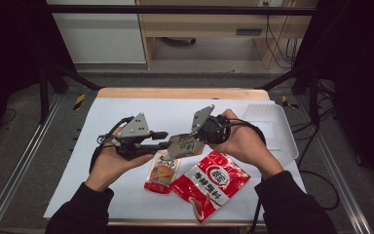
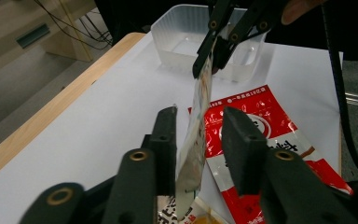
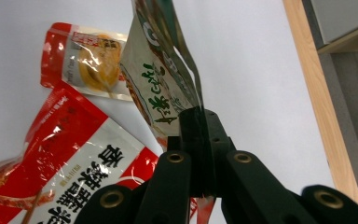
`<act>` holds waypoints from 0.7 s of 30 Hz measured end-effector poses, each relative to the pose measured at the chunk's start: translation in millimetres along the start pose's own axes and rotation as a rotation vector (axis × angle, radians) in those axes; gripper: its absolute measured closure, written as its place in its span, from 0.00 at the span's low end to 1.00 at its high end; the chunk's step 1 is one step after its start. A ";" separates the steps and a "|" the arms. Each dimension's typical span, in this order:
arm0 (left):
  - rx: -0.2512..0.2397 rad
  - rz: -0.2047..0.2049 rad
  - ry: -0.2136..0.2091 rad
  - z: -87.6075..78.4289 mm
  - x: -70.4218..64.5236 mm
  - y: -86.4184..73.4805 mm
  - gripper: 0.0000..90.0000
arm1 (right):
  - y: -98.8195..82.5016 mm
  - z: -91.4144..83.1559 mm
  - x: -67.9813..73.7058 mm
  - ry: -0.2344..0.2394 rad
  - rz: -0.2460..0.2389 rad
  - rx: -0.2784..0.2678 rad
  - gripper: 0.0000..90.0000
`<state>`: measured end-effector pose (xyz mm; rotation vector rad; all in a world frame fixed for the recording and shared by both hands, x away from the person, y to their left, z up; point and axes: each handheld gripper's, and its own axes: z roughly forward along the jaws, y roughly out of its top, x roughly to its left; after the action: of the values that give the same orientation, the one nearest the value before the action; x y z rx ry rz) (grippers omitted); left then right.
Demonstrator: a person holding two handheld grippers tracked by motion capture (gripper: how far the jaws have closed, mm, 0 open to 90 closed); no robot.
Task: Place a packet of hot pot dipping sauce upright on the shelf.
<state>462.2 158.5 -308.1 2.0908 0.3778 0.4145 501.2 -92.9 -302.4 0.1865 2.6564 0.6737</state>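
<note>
We see the white desk (image 1: 126, 195) brightly lit from above, surroundings dark; glare glints on the red packet (image 3: 81, 51), and near claw arms blur.

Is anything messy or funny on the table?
A bit. The big red packet and small red packet lie crooked and overlapping, outside the clear tub. The right gripper dangles a greenish packet in the air.

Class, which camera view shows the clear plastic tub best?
The left gripper view: the clear plastic tub stands beyond the raised packet, with its walls, rim and inside plain to see, though the far gripper's fingers cross its right part. The high view shows it pale and faint at the table's right edge.
</note>
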 end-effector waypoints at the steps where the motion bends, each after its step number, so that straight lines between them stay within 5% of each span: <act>1: 0.000 0.001 0.016 -2.4 1.1 -2.4 0.64 | -1.5 -1.4 -1.8 -0.005 0.001 -0.004 1.00; 9: 0.018 -0.068 0.091 -16.1 7.8 -37.3 0.50 | -10.6 -19.8 -11.4 -0.047 0.031 -0.005 1.00; 19: -0.028 -0.215 0.229 -32.6 13.6 -107.2 0.22 | -22.9 -44.2 -23.2 -0.098 0.058 -0.007 1.00; 21: -0.002 -0.230 0.244 -30.2 17.2 -117.4 0.18 | -25.6 -49.0 -25.4 -0.108 0.061 -0.010 1.00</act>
<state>452.3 248.5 -390.5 1.9713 0.7530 0.5329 503.8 -142.0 -266.5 0.2932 2.5527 0.6766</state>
